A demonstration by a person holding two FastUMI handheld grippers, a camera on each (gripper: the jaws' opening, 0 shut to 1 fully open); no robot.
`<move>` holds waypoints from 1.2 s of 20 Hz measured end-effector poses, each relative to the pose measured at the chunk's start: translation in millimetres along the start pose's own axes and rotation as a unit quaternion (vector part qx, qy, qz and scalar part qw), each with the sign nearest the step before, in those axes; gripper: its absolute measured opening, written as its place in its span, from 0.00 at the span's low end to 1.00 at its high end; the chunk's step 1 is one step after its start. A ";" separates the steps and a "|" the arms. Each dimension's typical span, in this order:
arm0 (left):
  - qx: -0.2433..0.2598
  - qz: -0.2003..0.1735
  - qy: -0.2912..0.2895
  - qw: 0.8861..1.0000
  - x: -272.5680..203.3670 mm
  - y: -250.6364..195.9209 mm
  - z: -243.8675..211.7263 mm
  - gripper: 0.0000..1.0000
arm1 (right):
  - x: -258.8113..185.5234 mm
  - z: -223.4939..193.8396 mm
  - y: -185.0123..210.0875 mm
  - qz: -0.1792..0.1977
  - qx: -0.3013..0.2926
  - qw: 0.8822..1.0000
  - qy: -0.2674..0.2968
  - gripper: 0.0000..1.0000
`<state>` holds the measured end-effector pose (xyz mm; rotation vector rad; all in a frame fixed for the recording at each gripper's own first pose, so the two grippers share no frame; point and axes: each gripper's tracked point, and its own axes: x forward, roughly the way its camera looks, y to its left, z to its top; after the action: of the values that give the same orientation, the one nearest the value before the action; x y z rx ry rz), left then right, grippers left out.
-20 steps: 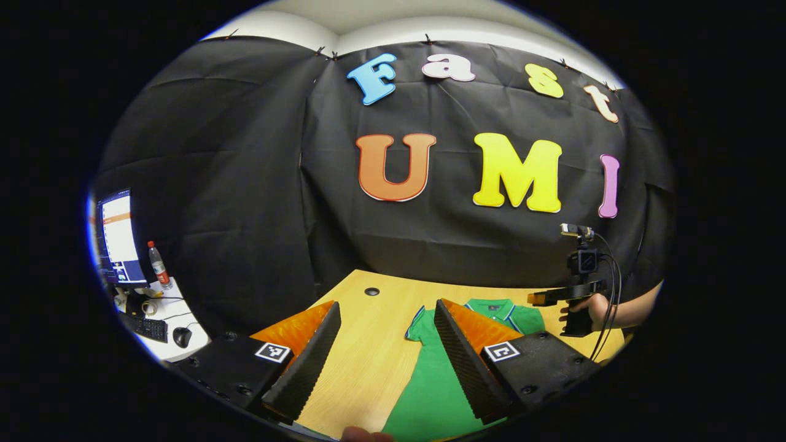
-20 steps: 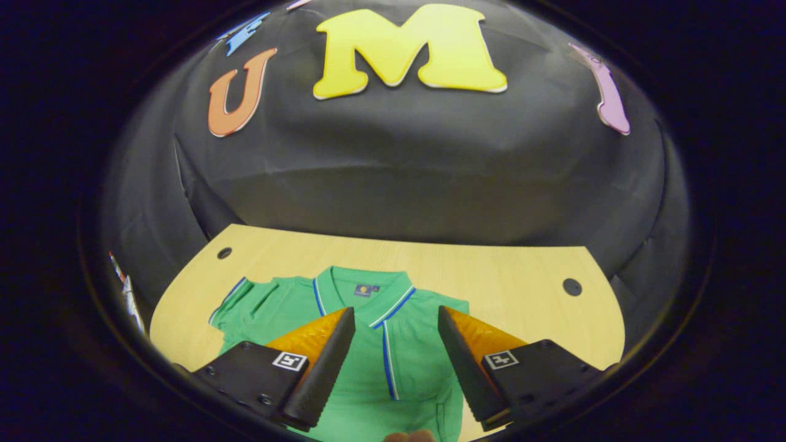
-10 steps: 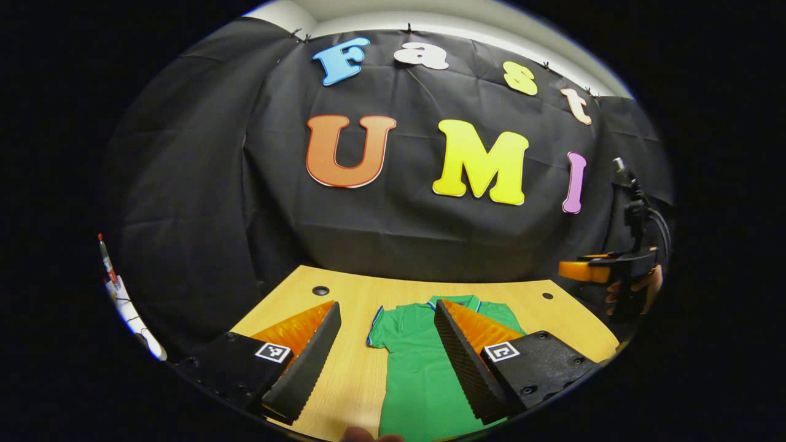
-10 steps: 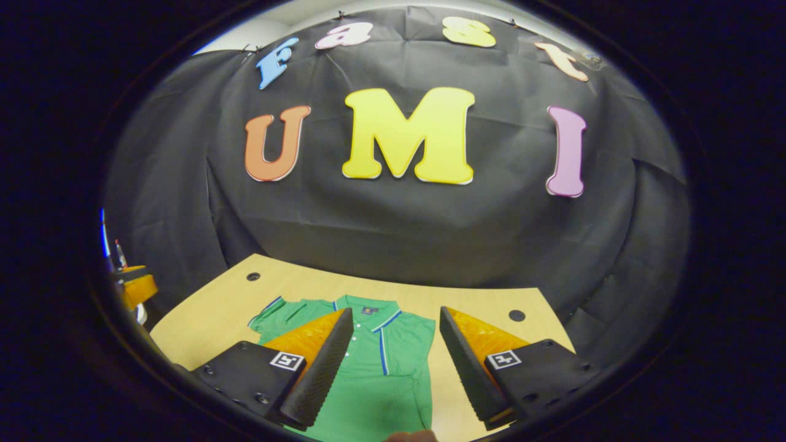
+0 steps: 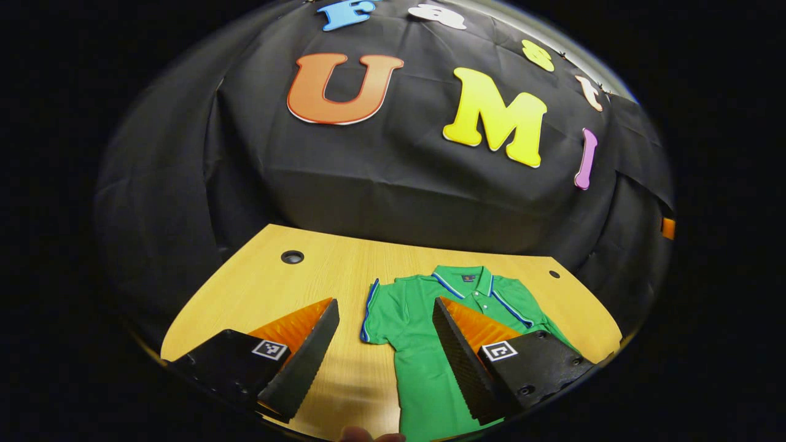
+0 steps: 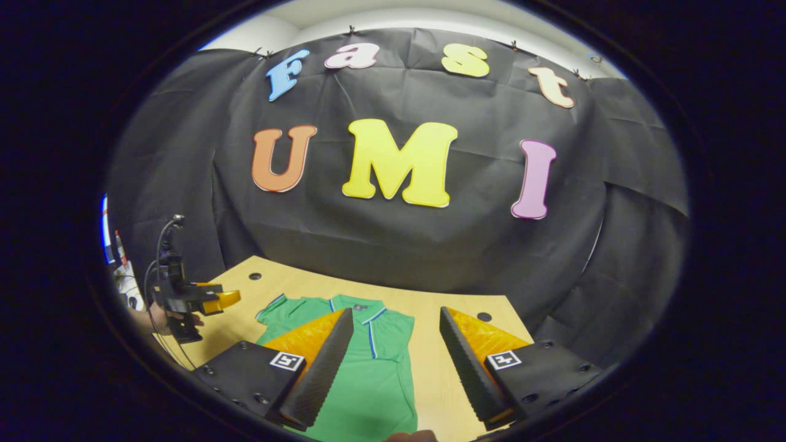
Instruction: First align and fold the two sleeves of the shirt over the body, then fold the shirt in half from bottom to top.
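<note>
- Left gripper view: left gripper [image 5: 384,344] was held above the desk [image 5: 258,288] w/ jaws spread wide, nothing between them.
- Green shirt [image 5: 424,331] lay flat on the desk, collar [image 5: 465,279] toward the far edge, body running to the near edge.
- One short sleeve [image 5: 376,316] lay spread out flat in the gap between the fingers; the other finger overlapped the shirt's body in the view. No contact visible.
- Cable hole [image 5: 292,256] sat near the desk's far corner, well apart from the shirt.
- Right gripper view: right gripper [image 6: 396,362] also gaped wide, empty, above the near edge.
- Shirt [image 6: 368,380] lay under and between its fingers, closer to one finger; collar [image 6: 359,304] pointed at the far edge.
- Left gripper [image 6: 215,298] seen farther off, held in a hand [image 6: 166,319] over the desk's side edge, beside the shirt's sleeve [image 6: 276,307], apart from it.
</note>
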<state>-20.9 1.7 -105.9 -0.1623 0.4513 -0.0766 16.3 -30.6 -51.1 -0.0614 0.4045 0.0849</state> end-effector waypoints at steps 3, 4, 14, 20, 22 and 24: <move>0.006 0.000 0.017 1.000 9.7 4.3 -9.0 0.98 | -9.1 -8.7 -10.8 -0.018 0.000 1.000 0.014 0.89; 0.008 0.000 0.023 1.000 13.2 5.9 -11.7 0.98 | -11.7 -11.3 -14.5 -0.024 -0.002 1.000 0.017 0.89; 0.015 0.001 0.084 0.996 31.7 9.6 -40.0 0.82 | -26.2 -36.2 -37.5 -0.066 0.015 0.996 0.051 0.89; 0.034 -0.007 0.114 0.993 29.2 9.7 -47.0 0.61 | -27.7 -48.4 -50.9 -0.081 0.032 0.994 0.062 0.94; 0.035 -0.002 0.116 0.993 30.1 13.4 -48.4 0.61 | -29.1 -50.2 -54.9 -0.085 0.041 0.994 0.063 0.95; 0.034 0.006 0.116 0.993 29.8 17.8 -47.5 0.46 | -29.7 -53.4 -58.9 -0.088 0.043 0.993 0.064 0.95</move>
<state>-14.3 9.4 -163.9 -0.0846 0.6805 -0.0999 -26.2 -95.4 -85.9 -0.0174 0.5296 -0.1102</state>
